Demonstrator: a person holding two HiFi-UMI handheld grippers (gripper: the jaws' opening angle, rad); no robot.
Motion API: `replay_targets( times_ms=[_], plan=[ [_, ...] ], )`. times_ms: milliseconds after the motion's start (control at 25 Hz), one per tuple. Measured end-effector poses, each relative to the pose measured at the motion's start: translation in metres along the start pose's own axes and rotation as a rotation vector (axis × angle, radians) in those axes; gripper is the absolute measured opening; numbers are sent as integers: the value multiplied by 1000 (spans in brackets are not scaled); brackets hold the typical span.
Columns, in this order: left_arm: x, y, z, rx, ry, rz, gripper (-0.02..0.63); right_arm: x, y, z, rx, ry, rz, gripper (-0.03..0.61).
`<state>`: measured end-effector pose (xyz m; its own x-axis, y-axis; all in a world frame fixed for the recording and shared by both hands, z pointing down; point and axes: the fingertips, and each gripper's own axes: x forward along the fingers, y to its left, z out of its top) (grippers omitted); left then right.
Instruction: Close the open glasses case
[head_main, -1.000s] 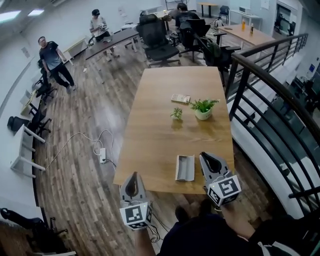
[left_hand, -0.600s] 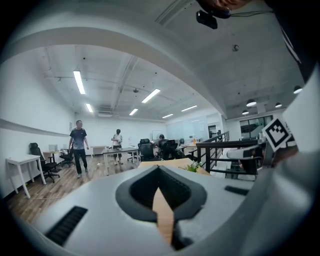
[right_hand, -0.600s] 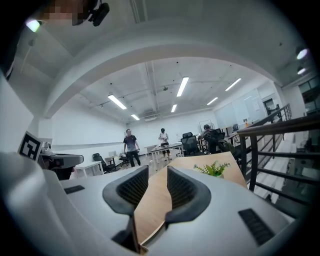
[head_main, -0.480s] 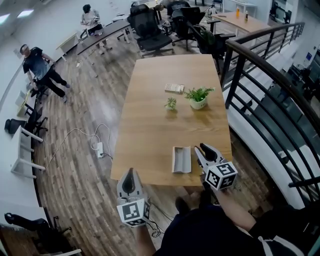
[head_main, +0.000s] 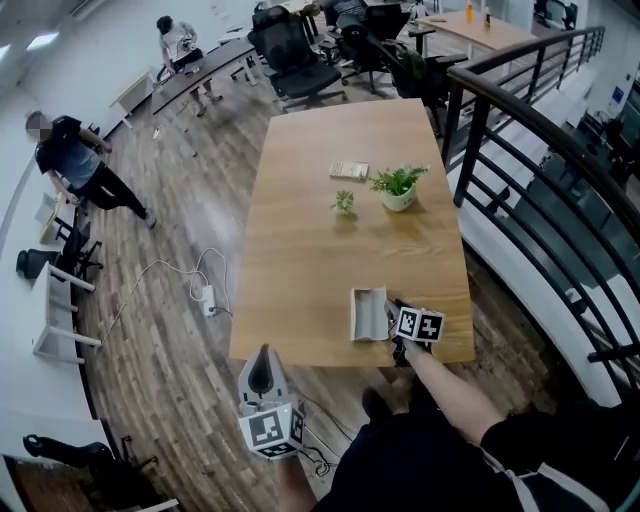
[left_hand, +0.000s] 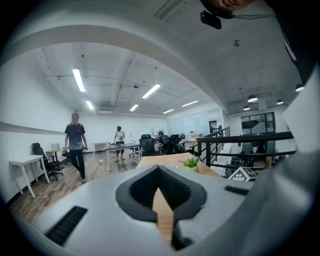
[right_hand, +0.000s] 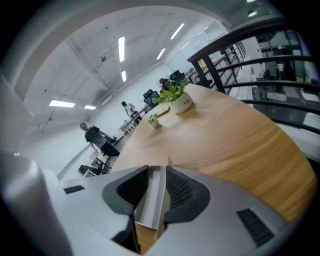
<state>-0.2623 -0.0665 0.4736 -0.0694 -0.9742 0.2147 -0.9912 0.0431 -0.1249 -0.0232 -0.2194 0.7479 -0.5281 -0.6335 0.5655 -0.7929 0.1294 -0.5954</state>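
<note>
The open grey glasses case (head_main: 368, 312) lies near the front edge of the wooden table (head_main: 330, 250). My right gripper (head_main: 390, 314) has reached its right side. In the right gripper view a grey wall of the case (right_hand: 151, 202) fills the narrow gap between the jaws, so my right gripper (right_hand: 157, 171) is shut on it. My left gripper (head_main: 264, 355) hangs below and in front of the table's front edge, apart from the case. In the left gripper view its tips meet, so my left gripper (left_hand: 159, 169) is shut on nothing.
A potted plant (head_main: 397, 187), a smaller sprig (head_main: 343, 203) and a small flat box (head_main: 348, 170) sit mid-table. A black railing (head_main: 520, 170) runs along the right. A power strip with cables (head_main: 208, 296) lies on the floor. People stand far left.
My right gripper has moved left and forward from beside the case onto its right edge. My left gripper has stayed low in front of the table.
</note>
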Motion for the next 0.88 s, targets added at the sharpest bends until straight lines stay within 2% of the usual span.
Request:
replay_targets(
  times_ms=[200, 560, 880],
  plan=[
    [-3, -2, 3, 9, 7, -6, -1, 21, -18, -26, 52, 79, -47, 117],
    [-5, 6, -1, 15, 11, 10, 0, 33, -20, -36, 24, 120, -38, 54],
    [-6, 8, -2, 22, 14, 10, -2, 36, -24, -44, 0, 158, -48, 38]
  ],
)
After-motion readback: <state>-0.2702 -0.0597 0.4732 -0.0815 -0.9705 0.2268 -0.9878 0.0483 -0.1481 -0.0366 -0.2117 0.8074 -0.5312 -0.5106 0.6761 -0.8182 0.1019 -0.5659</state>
